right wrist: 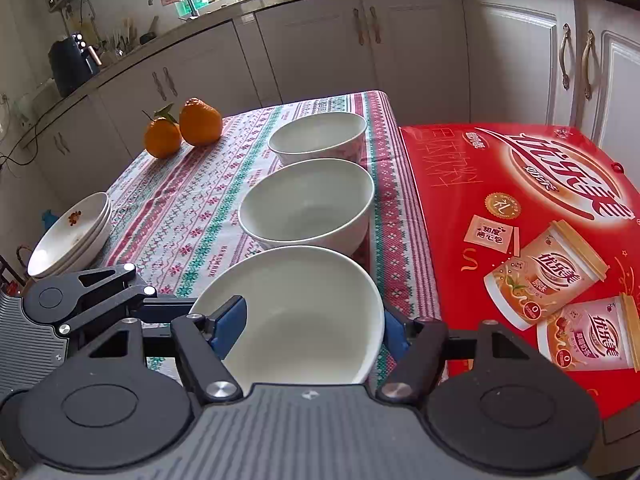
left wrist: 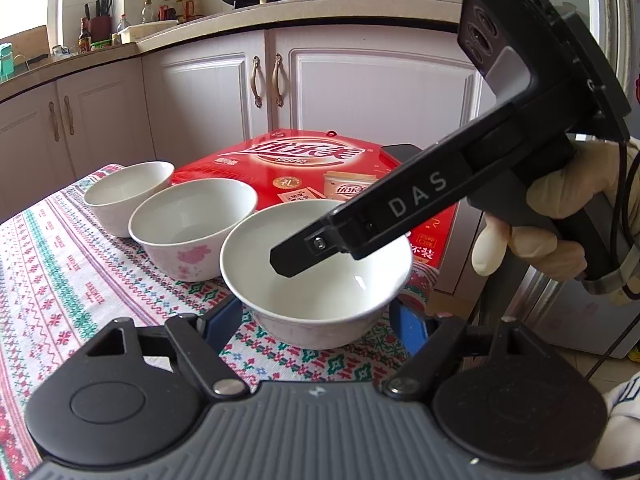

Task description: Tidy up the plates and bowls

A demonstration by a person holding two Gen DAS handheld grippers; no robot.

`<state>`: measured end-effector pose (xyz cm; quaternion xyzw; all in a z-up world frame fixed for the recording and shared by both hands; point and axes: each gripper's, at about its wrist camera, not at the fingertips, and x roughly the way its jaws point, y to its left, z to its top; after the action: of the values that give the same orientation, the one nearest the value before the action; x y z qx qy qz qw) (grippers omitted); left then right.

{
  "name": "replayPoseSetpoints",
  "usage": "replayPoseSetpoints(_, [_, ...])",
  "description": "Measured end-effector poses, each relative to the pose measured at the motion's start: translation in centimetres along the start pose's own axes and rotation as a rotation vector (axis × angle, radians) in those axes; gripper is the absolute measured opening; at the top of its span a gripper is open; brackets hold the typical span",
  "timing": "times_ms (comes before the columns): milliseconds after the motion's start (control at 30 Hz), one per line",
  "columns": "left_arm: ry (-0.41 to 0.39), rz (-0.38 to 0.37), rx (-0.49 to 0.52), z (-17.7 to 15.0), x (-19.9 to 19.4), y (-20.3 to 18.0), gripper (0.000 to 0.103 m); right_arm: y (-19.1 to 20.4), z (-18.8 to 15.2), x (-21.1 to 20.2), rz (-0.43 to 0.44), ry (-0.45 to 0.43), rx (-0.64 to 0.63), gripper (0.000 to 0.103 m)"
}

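Left wrist view: three bowls stand apart in a row on the cloth (left wrist: 60, 248), none nested yet. The left gripper (left wrist: 316, 320) straddles the near bowl (left wrist: 316, 280); whether its pads press, I cannot tell.

Right wrist view: plates (right wrist: 70, 236) are already stacked at the left. The right gripper (right wrist: 310, 328) has closed around the same bowl.

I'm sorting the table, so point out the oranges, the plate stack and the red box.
oranges (right wrist: 200, 122), right wrist view, front of the taller one.
plate stack (right wrist: 66, 236), right wrist view, inside of the top plate.
red box (right wrist: 460, 208), right wrist view, bare lid.
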<state>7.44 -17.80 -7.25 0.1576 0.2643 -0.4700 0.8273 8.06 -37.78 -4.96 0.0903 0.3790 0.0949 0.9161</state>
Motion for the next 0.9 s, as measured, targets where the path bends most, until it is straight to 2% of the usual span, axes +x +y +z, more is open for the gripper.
replayPoseSetpoints(300, [0.013,0.037,-0.048,-0.7,-2.4,1.5,0.080,3.1,0.7,0.1,0.056,0.001,-0.056,0.075])
replayPoseSetpoints(900, [0.023,0.181,-0.170,-3.6,-7.7,5.2,0.080,10.1,2.4,4.2,0.206,0.043,-0.170,0.075])
